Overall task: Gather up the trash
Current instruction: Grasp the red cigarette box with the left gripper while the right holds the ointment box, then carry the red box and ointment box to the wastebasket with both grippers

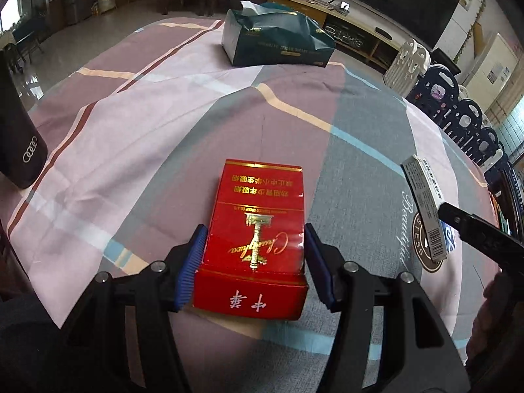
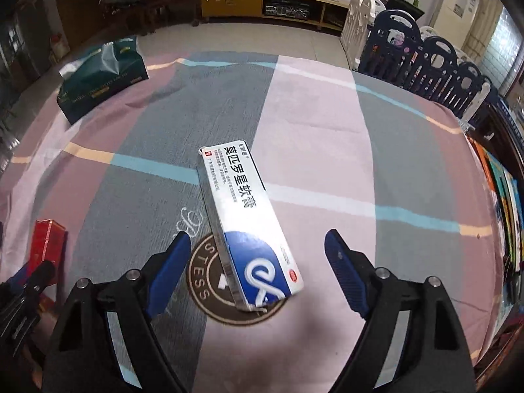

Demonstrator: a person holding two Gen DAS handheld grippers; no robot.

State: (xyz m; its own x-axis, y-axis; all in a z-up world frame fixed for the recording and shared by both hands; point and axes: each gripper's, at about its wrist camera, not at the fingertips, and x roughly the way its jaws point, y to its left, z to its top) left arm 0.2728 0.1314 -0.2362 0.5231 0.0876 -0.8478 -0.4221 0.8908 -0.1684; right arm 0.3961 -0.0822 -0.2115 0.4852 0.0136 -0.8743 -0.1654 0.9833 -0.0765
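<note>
Left wrist view: the left gripper [image 1: 253,263] has its jaws pinching the red cigarette pack [image 1: 255,229] by its two long sides, both blue pads against the carton at lower centre of the frame; the pack's far end reaches toward mid-frame over the striped tablecloth [image 1: 147,124] that covers the table. At the right edge, a white-and-blue medicine box [image 1: 424,209] sits beside a dark finger of the other tool. A dark green tissue box [image 1: 278,37] stands at upper centre; a black cup with a ring logo [image 1: 19,144] is at the left edge. Right wrist view: the right gripper [image 2: 257,271] has its jaws spread, pads clear of the medicine box [image 2: 244,219], which lies between them at a slant over the round brown emblem [image 2: 209,281] on the cloth. No earlier frame to compare. Red pack [image 2: 47,245] at lower left edge, tissue box [image 2: 101,75] at upper left.
</note>
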